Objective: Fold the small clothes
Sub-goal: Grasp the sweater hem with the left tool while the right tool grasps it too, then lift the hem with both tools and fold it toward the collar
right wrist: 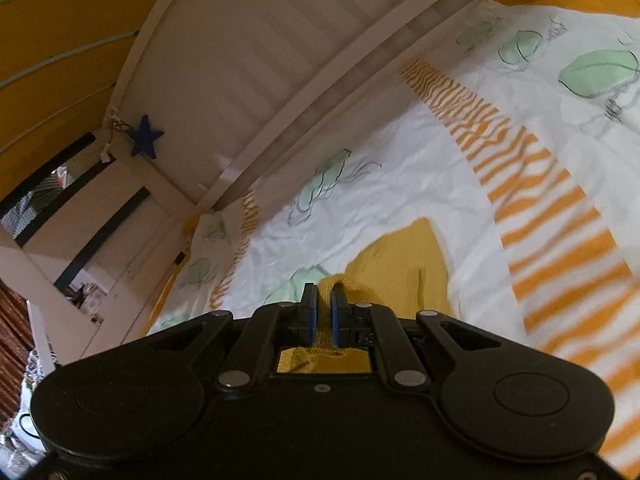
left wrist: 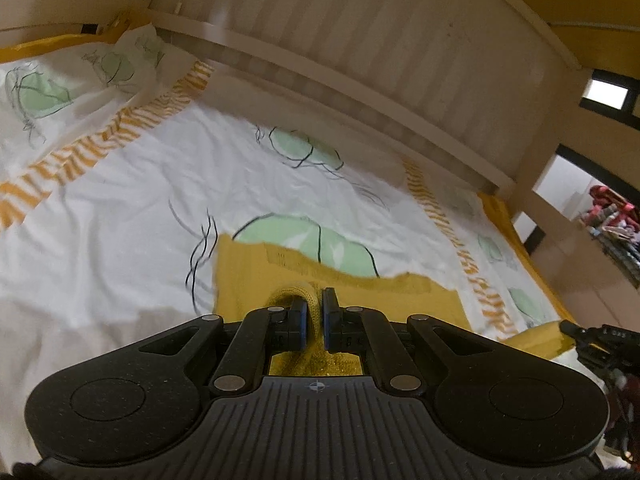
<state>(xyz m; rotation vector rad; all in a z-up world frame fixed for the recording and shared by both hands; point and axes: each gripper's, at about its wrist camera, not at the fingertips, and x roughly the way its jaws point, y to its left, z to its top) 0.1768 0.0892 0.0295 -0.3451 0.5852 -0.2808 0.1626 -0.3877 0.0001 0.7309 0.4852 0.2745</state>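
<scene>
A small mustard-yellow knit garment (left wrist: pixel 256 276) lies on a white bedspread (left wrist: pixel 120 208) printed with green leaves and orange stripes. My left gripper (left wrist: pixel 315 304) is shut on a ribbed edge of the garment, which bunches up between the blue pads. In the right wrist view my right gripper (right wrist: pixel 324 300) is shut on another ribbed edge of the same yellow garment (right wrist: pixel 400 264), whose flat part spreads ahead of the fingers. The tip of my right gripper (left wrist: pixel 576 330) shows at the right edge of the left wrist view, pinching yellow fabric.
A cream slatted bed rail (left wrist: pixel 360 48) runs along the far side of the bed; it also shows in the right wrist view (right wrist: pixel 260 80). A blue star (right wrist: pixel 145 136) hangs on the bed frame post. Folded colourful clothes (left wrist: pixel 612 220) sit beyond the bed's right end.
</scene>
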